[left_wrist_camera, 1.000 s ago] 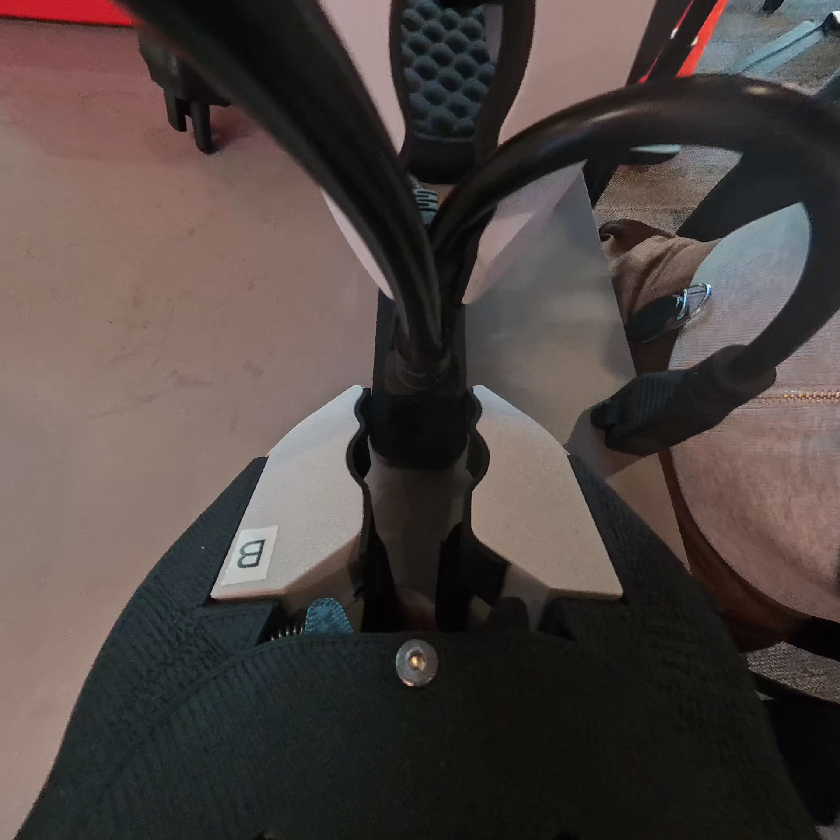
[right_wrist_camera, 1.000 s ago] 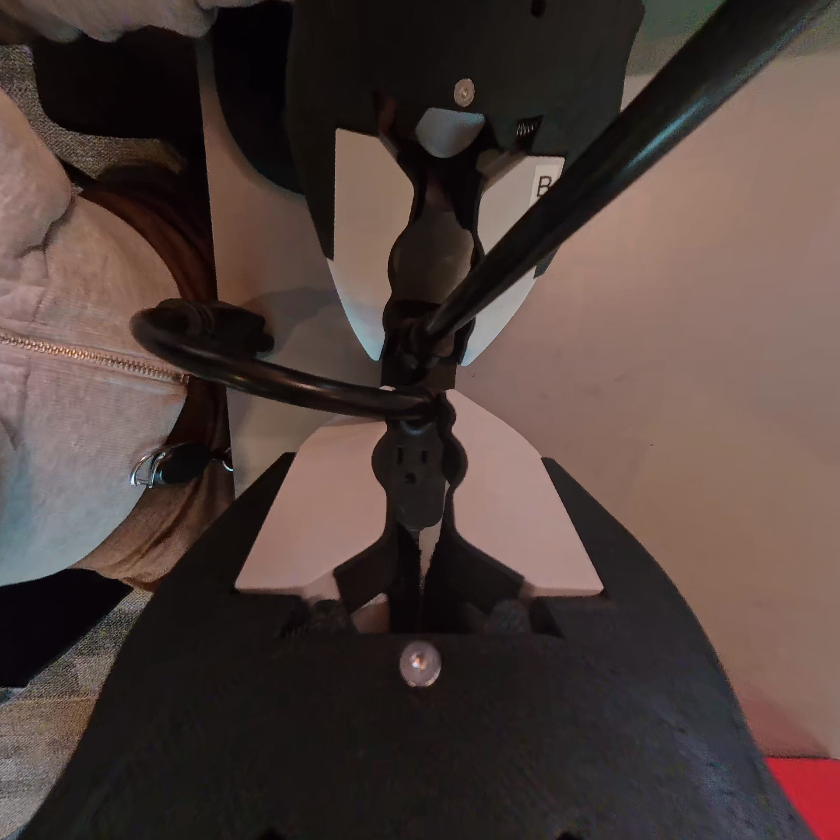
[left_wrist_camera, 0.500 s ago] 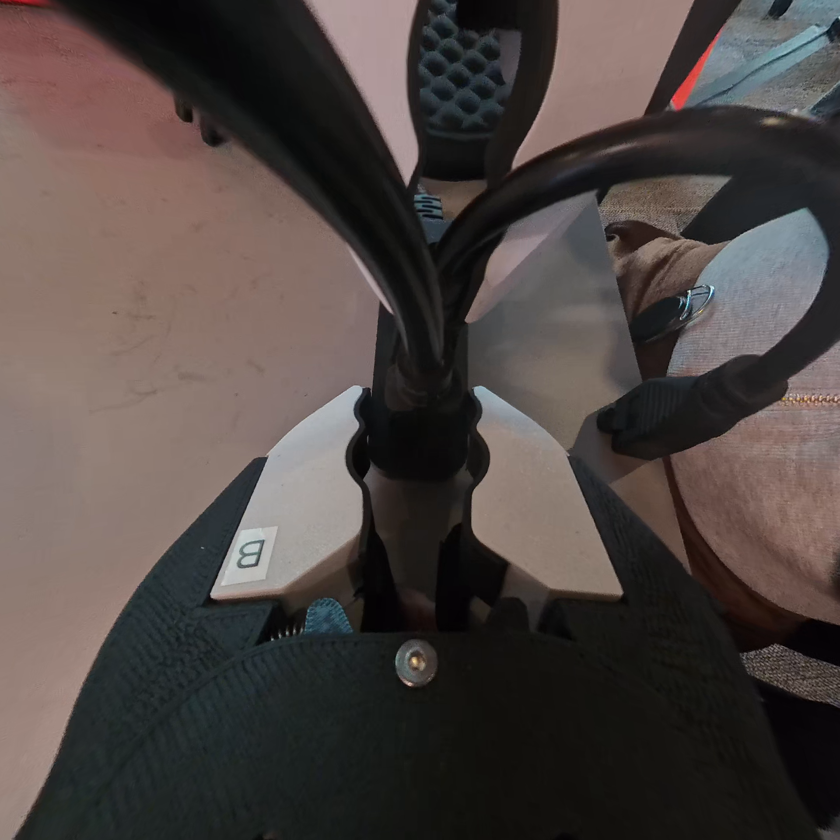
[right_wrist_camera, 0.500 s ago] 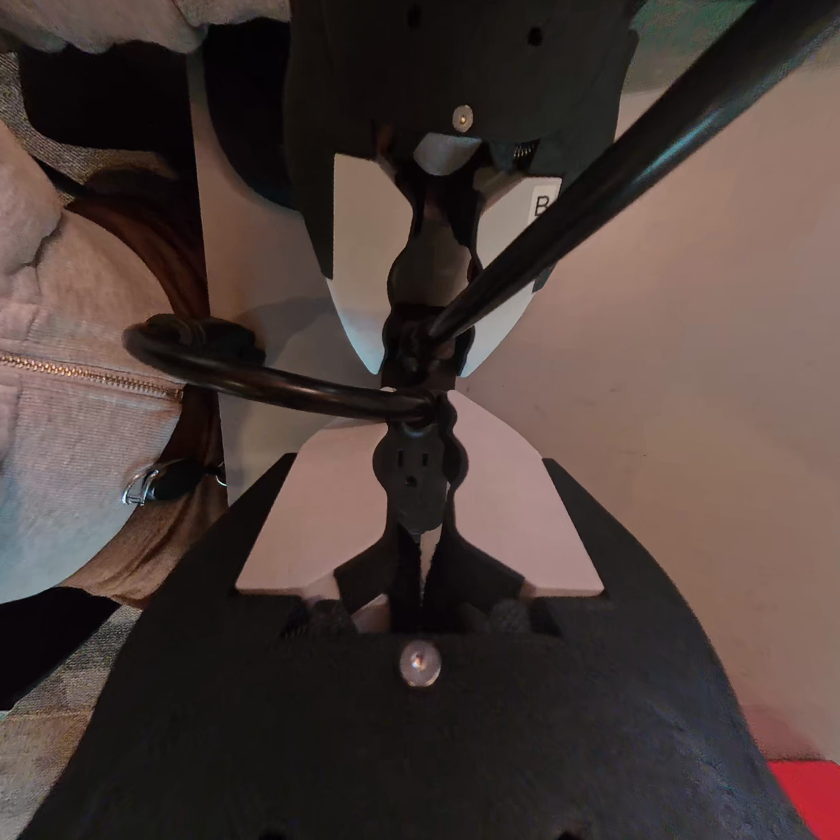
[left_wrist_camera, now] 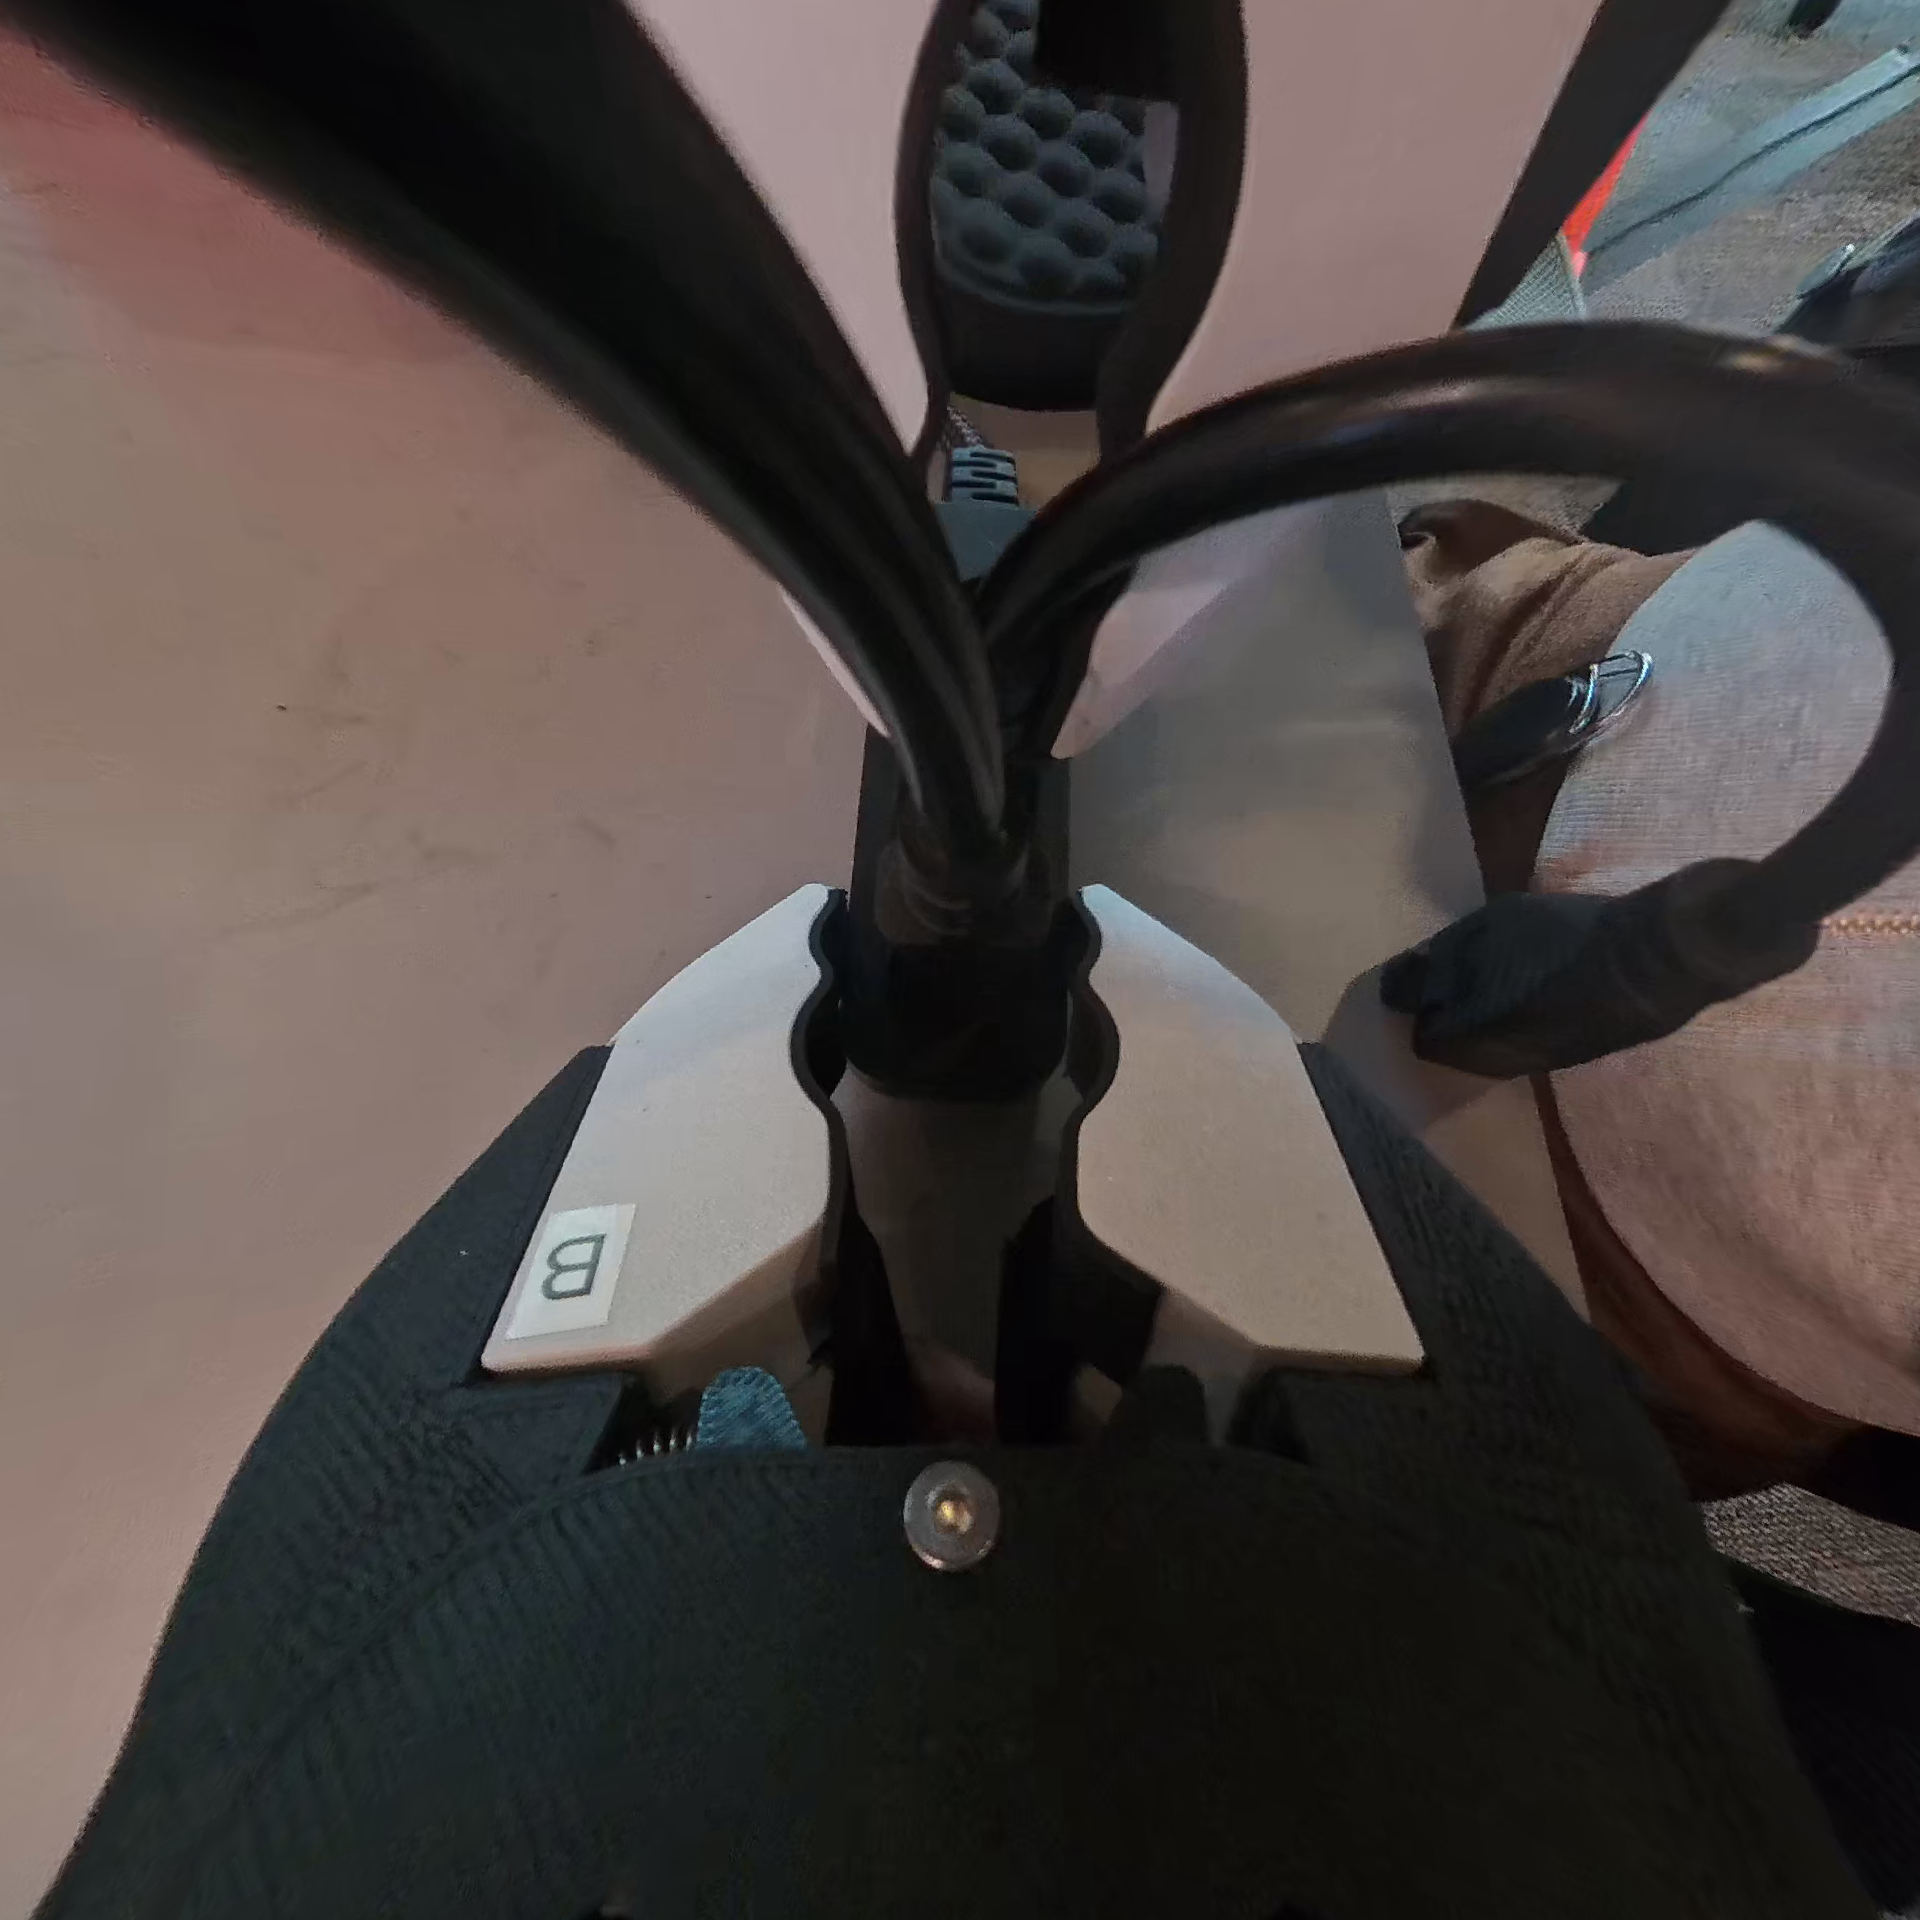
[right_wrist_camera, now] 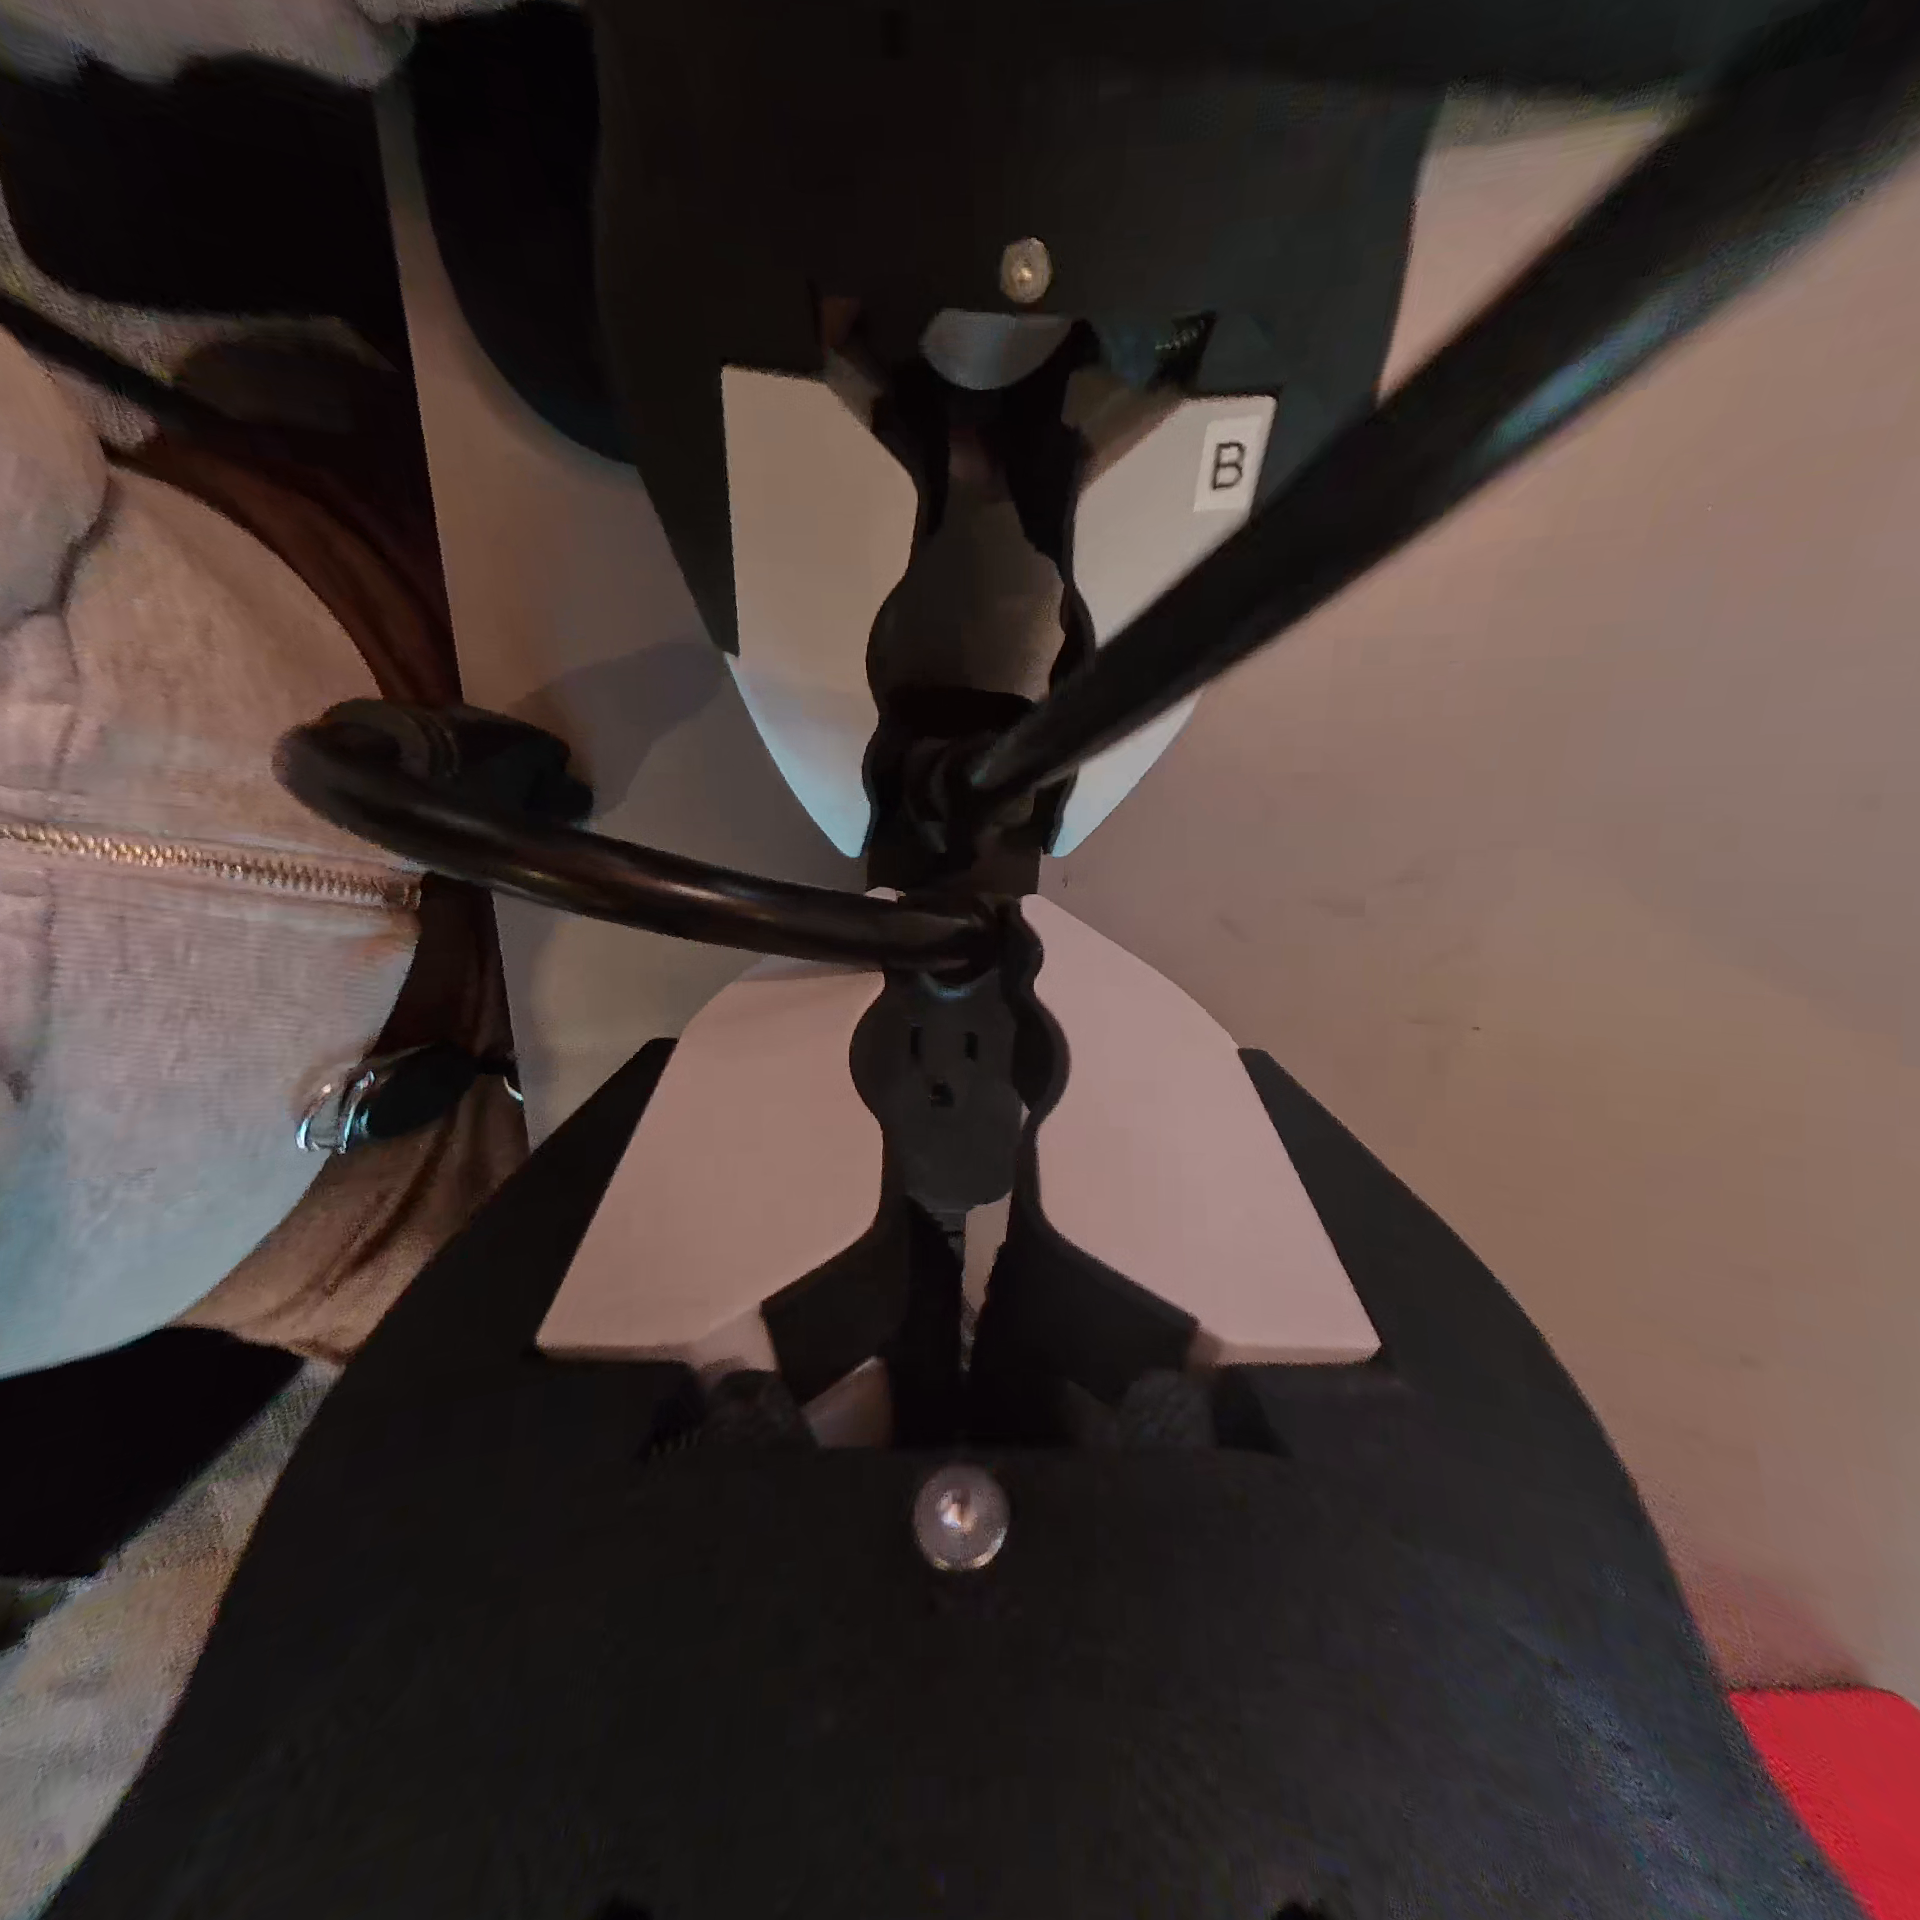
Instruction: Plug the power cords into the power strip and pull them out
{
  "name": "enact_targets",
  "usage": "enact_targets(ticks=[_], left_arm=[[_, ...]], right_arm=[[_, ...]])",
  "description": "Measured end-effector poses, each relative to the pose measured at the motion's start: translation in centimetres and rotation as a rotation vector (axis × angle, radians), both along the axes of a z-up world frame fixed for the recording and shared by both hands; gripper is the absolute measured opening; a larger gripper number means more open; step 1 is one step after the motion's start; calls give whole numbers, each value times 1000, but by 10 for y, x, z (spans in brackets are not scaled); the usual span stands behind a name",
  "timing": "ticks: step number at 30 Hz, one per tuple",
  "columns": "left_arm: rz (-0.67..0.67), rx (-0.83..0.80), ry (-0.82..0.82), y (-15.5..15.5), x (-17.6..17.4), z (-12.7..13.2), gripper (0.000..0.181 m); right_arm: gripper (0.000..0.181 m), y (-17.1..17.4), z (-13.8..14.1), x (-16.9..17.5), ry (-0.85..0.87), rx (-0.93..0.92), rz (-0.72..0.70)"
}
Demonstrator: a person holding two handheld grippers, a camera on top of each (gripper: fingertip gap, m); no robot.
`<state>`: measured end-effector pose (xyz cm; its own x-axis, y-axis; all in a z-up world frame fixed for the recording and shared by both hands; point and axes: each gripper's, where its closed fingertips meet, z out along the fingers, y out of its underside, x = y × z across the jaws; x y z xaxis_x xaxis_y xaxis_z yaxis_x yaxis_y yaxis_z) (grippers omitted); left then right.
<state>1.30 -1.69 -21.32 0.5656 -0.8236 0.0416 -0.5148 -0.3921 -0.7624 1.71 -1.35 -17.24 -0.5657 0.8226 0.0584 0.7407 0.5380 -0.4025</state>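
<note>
Left wrist view: left gripper (left_wrist_camera: 954, 997) clamps a black plug (left_wrist_camera: 951, 1023) at frame centre, cords arching upward.

Right wrist view: right gripper (right_wrist_camera: 951, 1049) clamps the black power strip (right_wrist_camera: 943, 1091); plug apparently seated, extraction judged outstanding.

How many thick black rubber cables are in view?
2: a straight cable leaving the left gripper; a looped cable leaving the right gripper. Others may be hidden.
</note>
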Motion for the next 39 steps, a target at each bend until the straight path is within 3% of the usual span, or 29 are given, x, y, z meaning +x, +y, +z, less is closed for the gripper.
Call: enact_targets(ticks=[3,7,8,9,11,15,20,23,26,30,35,39], left_arm=[[-1,-3,-4,0,0,0,39],[-4,5,-4,0,0,1,40],[-4,9,2,0,0,1,40],[-3,14,2,0,0,1,40],[-3,20,4,0,0,2,40],[2,30,12,1,-1,2,42],[-19,78,66,-1,0,0,50],[35,226,46,3,-4,16,58],[172,371,-21,-2,-16,43,59],[289,360,-51,-32,-27,58,58],[291,519,-45,-51,-10,100,43],[234,554,118,-40,4,112,40]], right_arm=[[18,0,1,-1,103,-72,-19],[18,0,4,1,387,-262,-6],[23,2,5,3,438,-303,-3],[43,7,7,3,488,-339,-23],[55,12,27,5,642,-476,-42],[51,29,69,24,934,-783,-70],[48,36,81,41,967,-932,-75],[46,20,60,45,751,-973,-31],[51,8,48,48,692,-872,31],[51,3,51,55,735,-794,86],[42,11,32,51,653,-707,13],[46,7,18,50,580,-655,14]])
